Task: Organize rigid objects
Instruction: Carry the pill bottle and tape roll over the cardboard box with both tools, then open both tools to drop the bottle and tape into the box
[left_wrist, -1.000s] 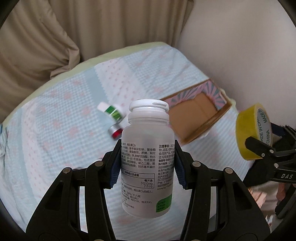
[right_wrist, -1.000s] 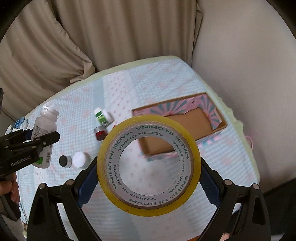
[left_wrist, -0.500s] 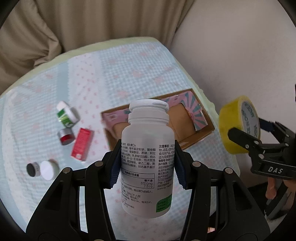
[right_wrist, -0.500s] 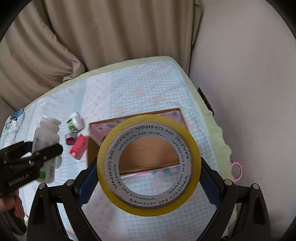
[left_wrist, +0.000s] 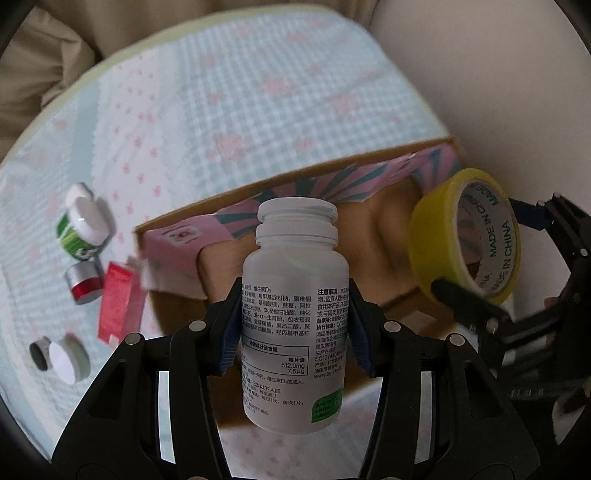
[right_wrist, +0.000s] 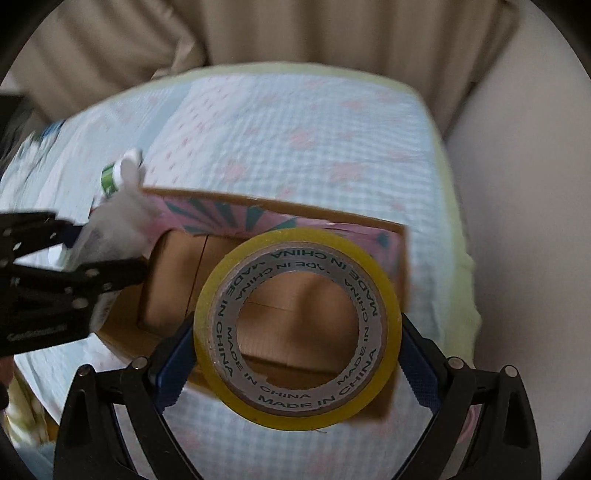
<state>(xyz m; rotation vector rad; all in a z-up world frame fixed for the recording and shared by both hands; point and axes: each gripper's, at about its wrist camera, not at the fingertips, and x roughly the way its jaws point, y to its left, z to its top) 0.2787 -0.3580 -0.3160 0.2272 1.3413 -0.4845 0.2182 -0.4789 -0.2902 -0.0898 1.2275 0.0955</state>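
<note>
Left wrist view: the left gripper (left_wrist: 295, 314) has its fingers pinching a white pill bottle (left_wrist: 295, 306) at mid-body, upright, held over the near wall of the open cardboard box (left_wrist: 399, 258). Beyond the fingers and to their left, five items lie loose on the bed (left_wrist: 258, 92): a green-labelled jar (left_wrist: 85, 225), a red-and-silver pot (left_wrist: 84, 282), a red packet (left_wrist: 120, 308), a white-lidded pot (left_wrist: 68, 358) and a small dark-capped pot (left_wrist: 38, 352).

Right wrist view: the right gripper (right_wrist: 297, 328) has its fingers clamped on a yellow tape roll (right_wrist: 297, 328), directly above the box floor, which appears bare.

Assessment: nothing is boxed yet; two items are about to be deposited, five remain. Both hands pitch steeply downward, side by side.
</note>
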